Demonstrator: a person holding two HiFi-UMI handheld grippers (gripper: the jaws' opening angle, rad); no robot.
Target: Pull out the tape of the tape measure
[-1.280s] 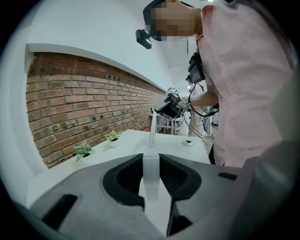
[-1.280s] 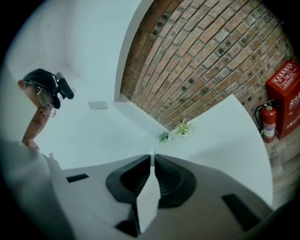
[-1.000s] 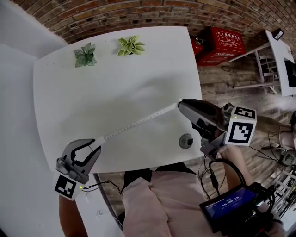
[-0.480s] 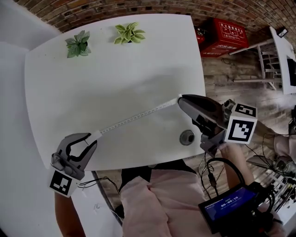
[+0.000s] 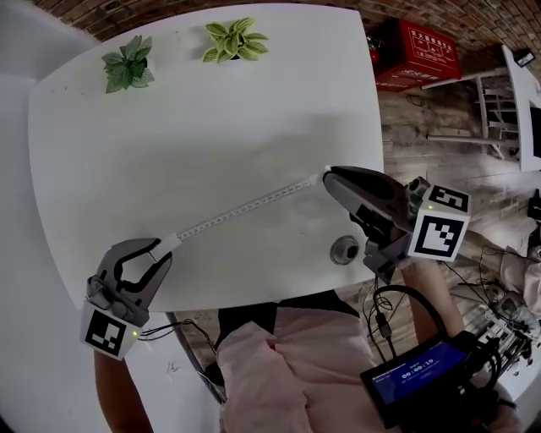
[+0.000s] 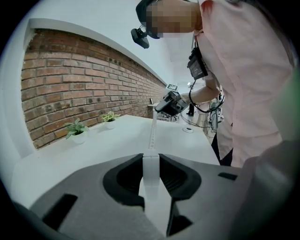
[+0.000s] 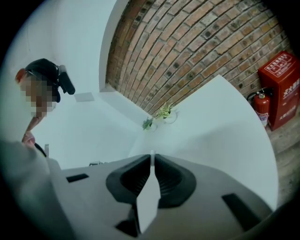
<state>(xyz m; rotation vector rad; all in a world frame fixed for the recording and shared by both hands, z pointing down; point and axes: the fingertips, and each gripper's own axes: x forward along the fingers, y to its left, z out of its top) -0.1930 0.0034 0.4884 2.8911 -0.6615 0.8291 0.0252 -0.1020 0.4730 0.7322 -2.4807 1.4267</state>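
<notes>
Left gripper [image 5: 162,250] sits low at the near left corner of the white table [image 5: 211,118], and its jaws are clenched on the tape measure's white case [image 6: 151,174], which fills the narrow gap between the pads. From that case the tape [image 5: 245,208] runs out in a straight, taut line, slanting up and to the right across the near part of the table top. At the far end the right gripper [image 5: 327,177] has it: jaws nearly together, pinching the thin tip of the tape edge-on right at the table's right side. So the tape is drawn out between the two grippers, which are well apart. A round cable grommet [image 5: 344,249] sits in the table just beside the right gripper. Two small potted plants [image 5: 127,64] stand along the far edge, near the brick wall [image 5: 76,15]. A red fire-extinguisher box [image 5: 423,52] rests on the floor past the right corner.
</notes>
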